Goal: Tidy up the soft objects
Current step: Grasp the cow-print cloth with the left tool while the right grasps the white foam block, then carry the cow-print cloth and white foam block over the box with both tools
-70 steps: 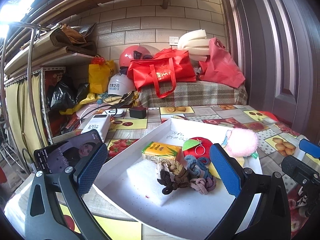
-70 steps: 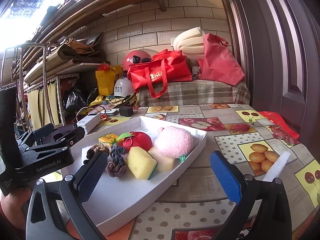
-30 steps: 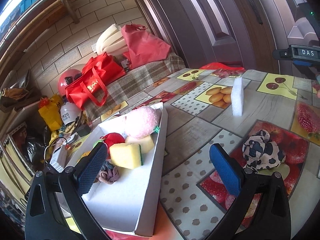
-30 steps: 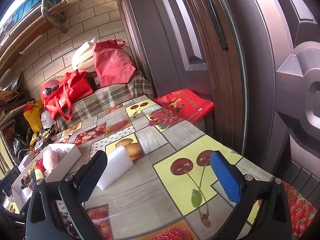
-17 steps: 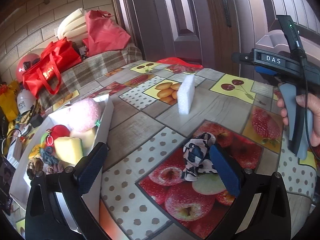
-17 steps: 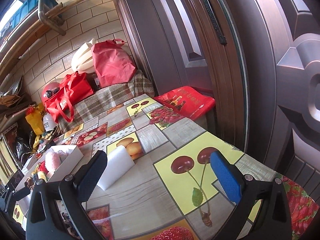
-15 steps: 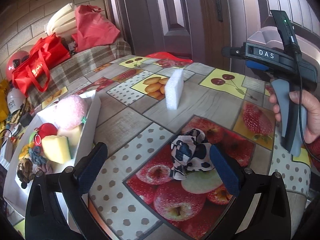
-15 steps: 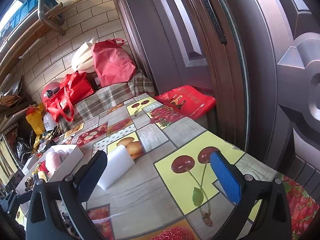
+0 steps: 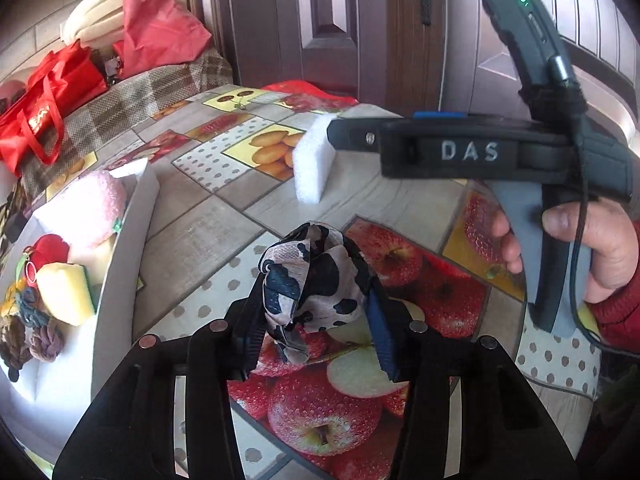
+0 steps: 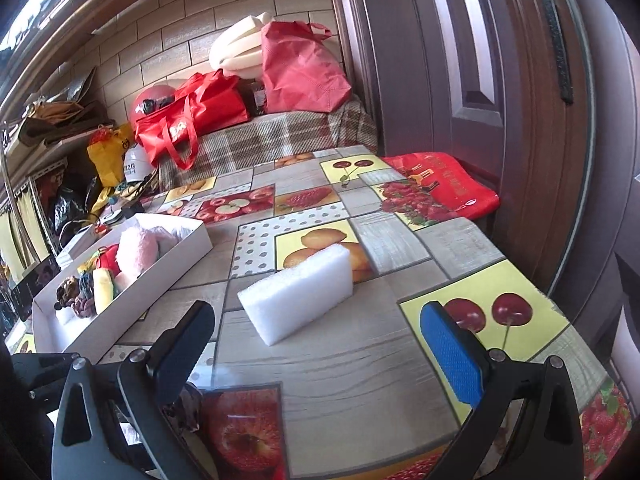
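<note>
My left gripper is shut on a black-and-white cow-print cloth just above the fruit-print tablecloth. A white box at the left holds a pink pompom, a yellow sponge, a red plush and braided hair ties. A white foam block stands farther out. In the right wrist view my right gripper is open and empty, with the foam block on the table just ahead of it. The white box lies to its left.
A dark wooden door bounds the table on the right. A flat red bag lies at the far table edge. Red bags and foam rolls sit on a plaid-covered bench behind. Cluttered shelves stand at far left.
My left gripper swung right from the box, moved up to the cow-print cloth and shut on it. My right gripper moved closer to the foam block and stays open.
</note>
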`<state>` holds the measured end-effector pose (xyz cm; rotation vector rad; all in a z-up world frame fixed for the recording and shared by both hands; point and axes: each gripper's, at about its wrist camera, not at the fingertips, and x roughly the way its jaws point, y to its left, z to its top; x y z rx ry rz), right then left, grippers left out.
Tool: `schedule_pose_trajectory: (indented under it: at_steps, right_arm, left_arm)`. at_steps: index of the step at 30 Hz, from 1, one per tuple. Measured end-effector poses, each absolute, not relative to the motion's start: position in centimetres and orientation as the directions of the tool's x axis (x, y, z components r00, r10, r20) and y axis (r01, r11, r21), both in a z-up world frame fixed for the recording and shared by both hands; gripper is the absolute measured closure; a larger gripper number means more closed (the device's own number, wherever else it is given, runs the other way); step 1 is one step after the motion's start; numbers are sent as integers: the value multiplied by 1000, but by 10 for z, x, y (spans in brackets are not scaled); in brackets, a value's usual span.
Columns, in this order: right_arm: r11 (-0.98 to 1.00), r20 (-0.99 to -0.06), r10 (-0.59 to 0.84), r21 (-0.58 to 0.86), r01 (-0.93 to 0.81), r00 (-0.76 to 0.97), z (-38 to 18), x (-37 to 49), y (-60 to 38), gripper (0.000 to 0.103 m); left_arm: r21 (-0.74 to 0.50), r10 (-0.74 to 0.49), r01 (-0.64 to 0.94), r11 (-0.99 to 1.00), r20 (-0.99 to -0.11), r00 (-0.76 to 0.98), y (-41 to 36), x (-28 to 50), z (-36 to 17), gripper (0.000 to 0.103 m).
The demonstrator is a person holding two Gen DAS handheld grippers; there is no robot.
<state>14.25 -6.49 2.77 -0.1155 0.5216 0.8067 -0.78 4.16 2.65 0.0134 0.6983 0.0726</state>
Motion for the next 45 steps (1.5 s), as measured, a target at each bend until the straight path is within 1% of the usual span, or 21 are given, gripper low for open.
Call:
schedule_pose_trajectory:
  at_steps: [3, 5, 7, 10, 11, 12, 13, 14, 15, 16, 17, 19, 22, 25, 27, 28, 31, 34, 39, 45]
  right_arm:
    - [737, -543, 589, 57, -673, 599, 22, 150, -36, 0]
    - [751, -588, 564, 74, -656, 580, 16, 160, -19, 0]
    - [782, -634, 513, 68, -620, 578, 10, 171, -3, 0]
    - [811, -673, 468, 71, -580, 572, 4, 183, 6, 1]
    - [810, -679, 472, 83, -580, 562, 2, 186, 6, 4]
    - [804, -683, 484, 100, -586, 547, 1, 188, 4, 24]
    - [794, -691, 495, 113, -597, 527, -1, 189, 3, 40]
    - [784, -689, 511, 128, -608, 514, -1, 189, -1, 45]
    - [772, -679, 534, 149, -618, 504, 0, 188, -5, 57]
    - [759, -670, 553, 159, -632, 495, 2, 187, -8, 63]
    - [744, -659, 574, 172, -646, 486, 3, 185, -11, 84]
    - [713, -616, 628, 211, -668, 476, 8, 178, -20, 84]
    - [657, -495, 713, 224, -719, 497, 22, 156, -37, 84]
    - [613, -334, 772, 163, -773, 541, 37, 124, -54, 84]
    - [614, -265, 775, 106, -782, 573, 42, 102, -59, 84]
    - [611, -247, 779, 90, -787, 576, 43, 95, -59, 84]
    - [580, -235, 799, 60, -812, 553, 44, 78, -53, 84]
    - [554, -223, 812, 4, -833, 539, 45, 61, -45, 84]
    - [522, -245, 829, 15, -853, 503, 44, 54, -31, 84]
    - [483, -254, 846, -9, -875, 469, 41, 41, -19, 84]
  left_arm:
    - [5, 113, -135, 991, -572, 813, 52, -25, 37, 58]
    - [-10, 133, -165, 986, -546, 827, 57, -31, 40, 58]
    - [-17, 140, -177, 984, -541, 829, 59, -33, 41, 58]
    - [-10, 145, -179, 984, -544, 827, 58, -33, 42, 58]
    - [-7, 148, -180, 984, -542, 827, 57, -33, 42, 58]
    - [-5, 149, -180, 984, -540, 828, 57, -33, 42, 58]
    - [-4, 150, -181, 984, -537, 830, 57, -33, 42, 58]
    - [-3, 152, -182, 983, -534, 832, 57, -34, 42, 58]
    - [-3, 154, -183, 983, -530, 834, 57, -35, 43, 58]
    - [-4, 156, -185, 983, -525, 837, 58, -36, 43, 58]
    - [-5, 159, -189, 982, -518, 840, 59, -37, 43, 58]
    - [-12, 168, -201, 980, -501, 849, 61, -41, 45, 58]
    - [-30, 188, -226, 974, -457, 869, 65, -51, 49, 58]
    - [-43, 223, -261, 964, -394, 892, 67, -64, 54, 58]
    - [-45, 250, -283, 958, -355, 901, 67, -72, 57, 58]
    - [-45, 263, -295, 954, -344, 901, 68, -75, 58, 58]
    - [-51, 303, -335, 941, -313, 900, 74, -83, 61, 58]
    - [-23, 348, -370, 929, -289, 892, 80, -91, 62, 58]
    - [-31, 402, -428, 903, -282, 871, 101, -105, 61, 58]
    - [-19, 447, -470, 882, -278, 850, 117, -118, 59, 57]
